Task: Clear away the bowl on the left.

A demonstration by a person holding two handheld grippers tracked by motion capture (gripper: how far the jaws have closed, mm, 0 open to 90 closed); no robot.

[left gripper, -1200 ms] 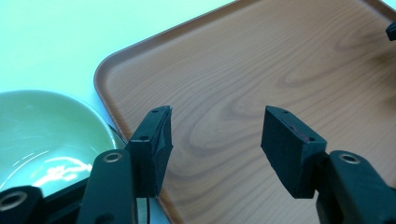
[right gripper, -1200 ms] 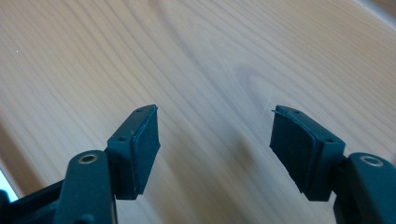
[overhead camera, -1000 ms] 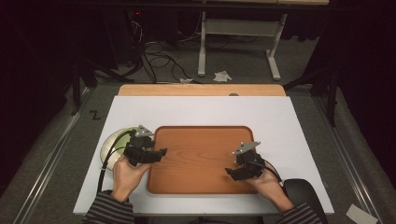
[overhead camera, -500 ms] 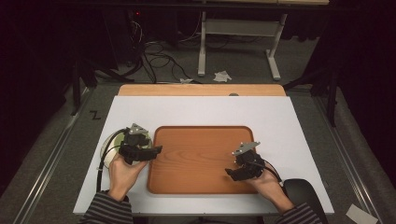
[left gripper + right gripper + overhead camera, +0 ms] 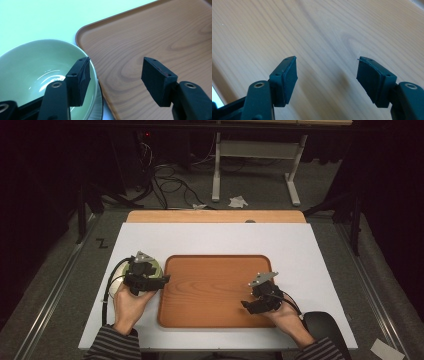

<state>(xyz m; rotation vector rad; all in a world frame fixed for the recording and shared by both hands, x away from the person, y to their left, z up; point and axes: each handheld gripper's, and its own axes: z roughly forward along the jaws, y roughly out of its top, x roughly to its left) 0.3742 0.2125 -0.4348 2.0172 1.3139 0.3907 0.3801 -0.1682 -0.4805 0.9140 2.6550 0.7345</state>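
On the white desk (image 5: 220, 240), the left hand-held gripper (image 5: 117, 75) gapes wide with one jaw inside the pale green bowl (image 5: 32, 65) just left of the wooden tray (image 5: 215, 290), gripping nothing, while the right hand-held gripper (image 5: 327, 77) hovers equally wide and empty over the tray's near right part.

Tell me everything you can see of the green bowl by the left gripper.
The green bowl is pale green, glossy like glazed ceramic, round, upright and empty inside. It sits on the white table just off the left edge of the wooden tray, and a dark rim shows under its near side; I cannot tell what that is. The left gripper hangs over the bowl's rim with jaws open, one jaw above the inside and the other over the tray. I cannot tell whether a jaw touches the rim.
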